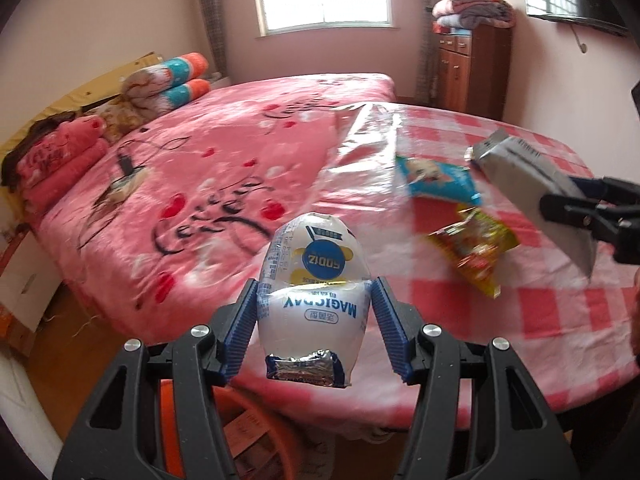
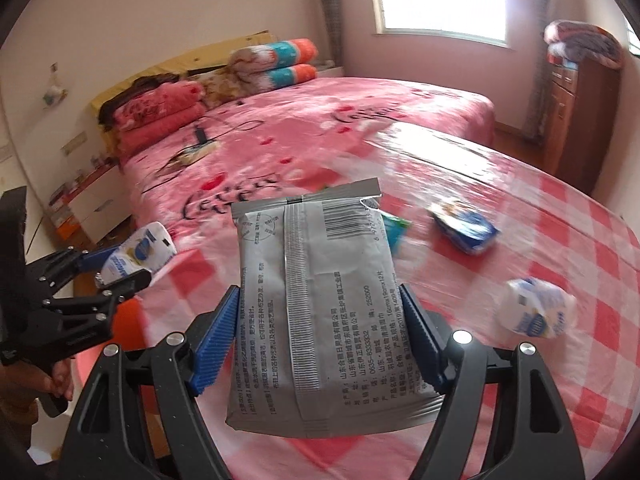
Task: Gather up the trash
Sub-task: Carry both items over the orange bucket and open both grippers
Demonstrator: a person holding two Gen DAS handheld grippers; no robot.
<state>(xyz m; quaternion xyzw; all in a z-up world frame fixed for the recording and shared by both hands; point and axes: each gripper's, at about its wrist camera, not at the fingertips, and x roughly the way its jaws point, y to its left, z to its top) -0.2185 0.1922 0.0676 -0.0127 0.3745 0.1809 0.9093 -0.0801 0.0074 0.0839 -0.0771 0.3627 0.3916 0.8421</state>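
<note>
My left gripper (image 1: 314,304) is shut on a puffed white snack packet (image 1: 312,276), its blue pads pressing both sides, and holds it over the table's near edge. An orange bin (image 1: 256,432) sits below it. My right gripper (image 2: 316,320) is shut on a flat grey packet (image 2: 316,304) held above the checked table (image 2: 580,264). In the left wrist view that grey packet (image 1: 532,184) and the right gripper (image 1: 576,196) appear at the right. The right wrist view shows the left gripper (image 2: 118,270) with the white packet (image 2: 138,254) at the left.
On the table (image 1: 540,312) lie a blue packet (image 1: 436,178) and a yellow-red packet (image 1: 476,248). The right wrist view also shows the blue packet (image 2: 464,228), a second white packet (image 2: 536,314) and a green one (image 2: 394,232). A pink bed (image 1: 224,152) stands behind.
</note>
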